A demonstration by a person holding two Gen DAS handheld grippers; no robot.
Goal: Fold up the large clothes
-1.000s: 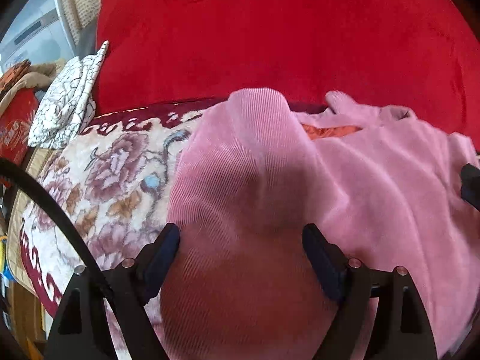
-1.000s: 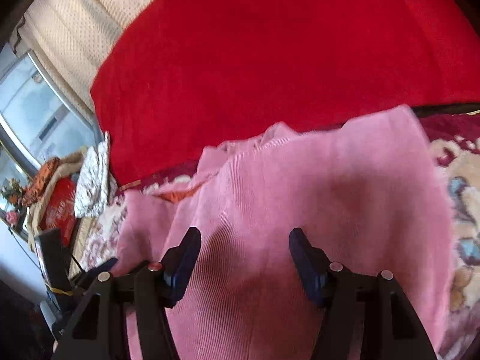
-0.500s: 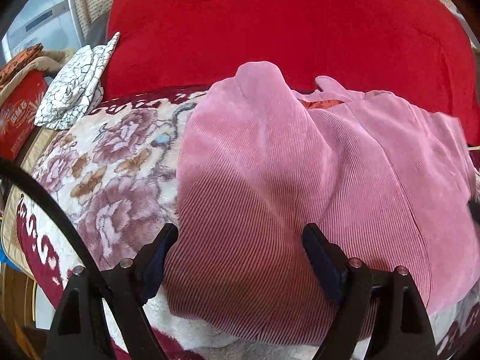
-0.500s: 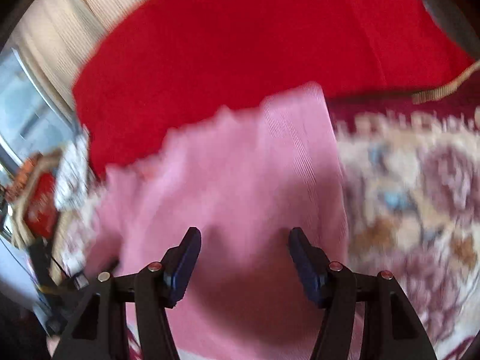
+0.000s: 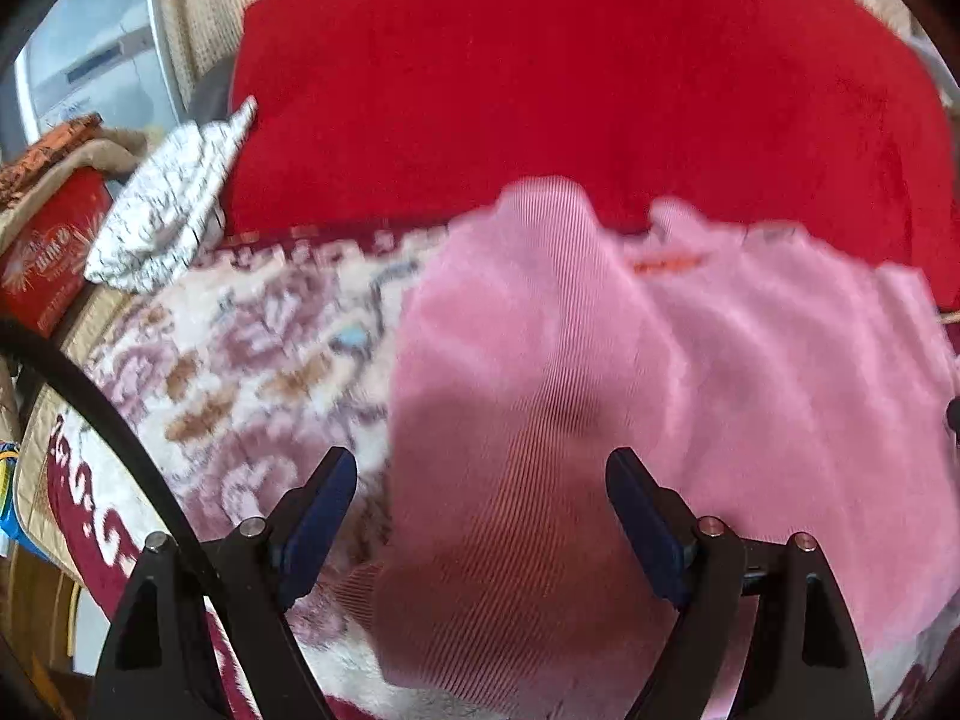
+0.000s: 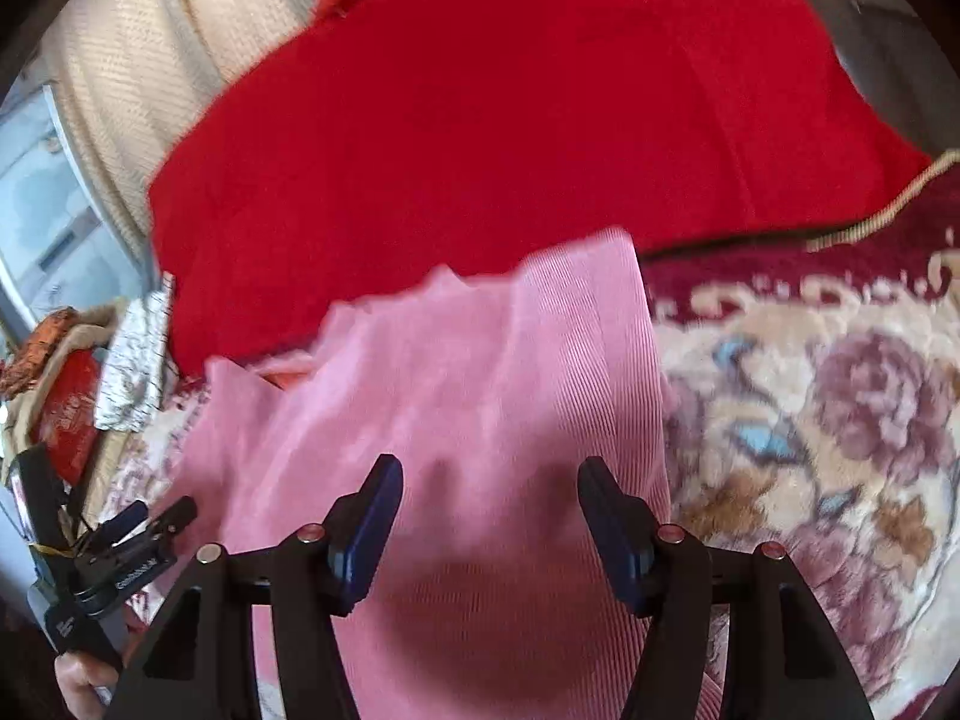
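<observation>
Both views are lit by soft daylight, brightest at a window (image 5: pixel 78 60) in the upper left of the frame, where things look a bit washed out. Heavy fisheye bending and black vignetting are seen at the corners. Motion blur is smeared over the floral blanket (image 5: pixel 252 360) and the pink garment (image 6: pixel 480 384), ribs kept crisp only in patches. A dark shadow is cast on the cloth at the lower middle of each frame. The red blanket (image 6: pixel 510 120) is oversaturated.

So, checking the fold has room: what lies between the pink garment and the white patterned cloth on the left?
In the left wrist view, only bare floral blanket lies between the pink garment and the white patterned cloth.
</observation>
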